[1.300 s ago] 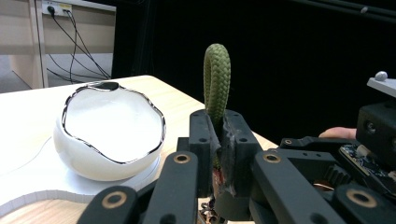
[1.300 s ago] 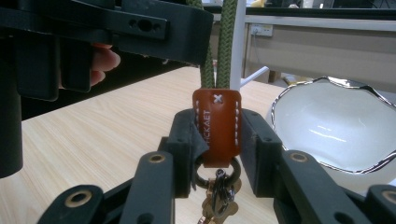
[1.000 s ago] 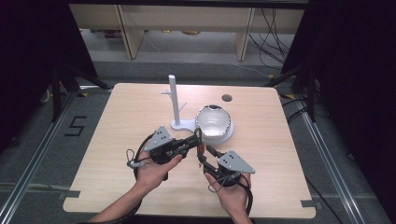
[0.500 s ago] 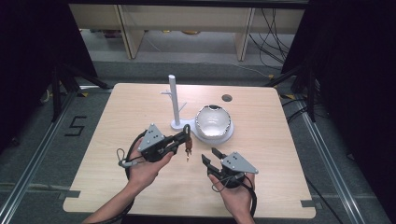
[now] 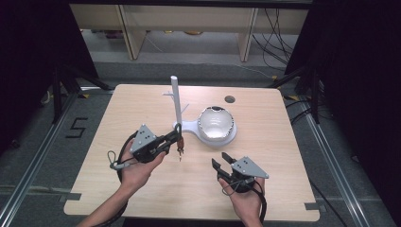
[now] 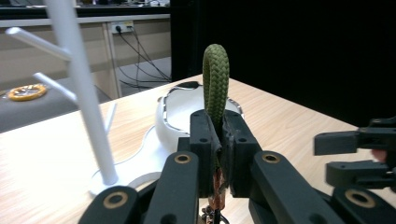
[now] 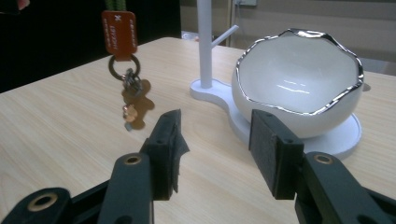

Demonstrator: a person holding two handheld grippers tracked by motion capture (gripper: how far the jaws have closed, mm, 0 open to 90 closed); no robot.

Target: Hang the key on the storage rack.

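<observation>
A keychain [image 5: 180,150] with a green braided loop [image 6: 215,88], an orange tag [image 7: 120,32] and a ring of small keys hangs above the table. My left gripper [image 5: 178,135] is shut on the loop, just in front of the white peg stand [image 5: 176,101]; the loop sticks up between its jaws [image 6: 218,135]. The tag and keys dangle below, clear of the tabletop. My right gripper [image 5: 220,158] stands open and empty near the front of the table, and its jaws [image 7: 215,140] face the white bowl [image 7: 299,88]. The keychain hangs to their left.
The eggshell-shaped bowl [image 5: 216,124] with a silver rim sits on the same white base [image 5: 194,128] as the peg stand. A dark round grommet [image 5: 230,99] lies near the table's far edge. Shelves and cables stand beyond the table.
My left gripper has carried the keychain to the left, away from the bowl and towards the stand's front. The right gripper shifted slightly right and then held still, open.
</observation>
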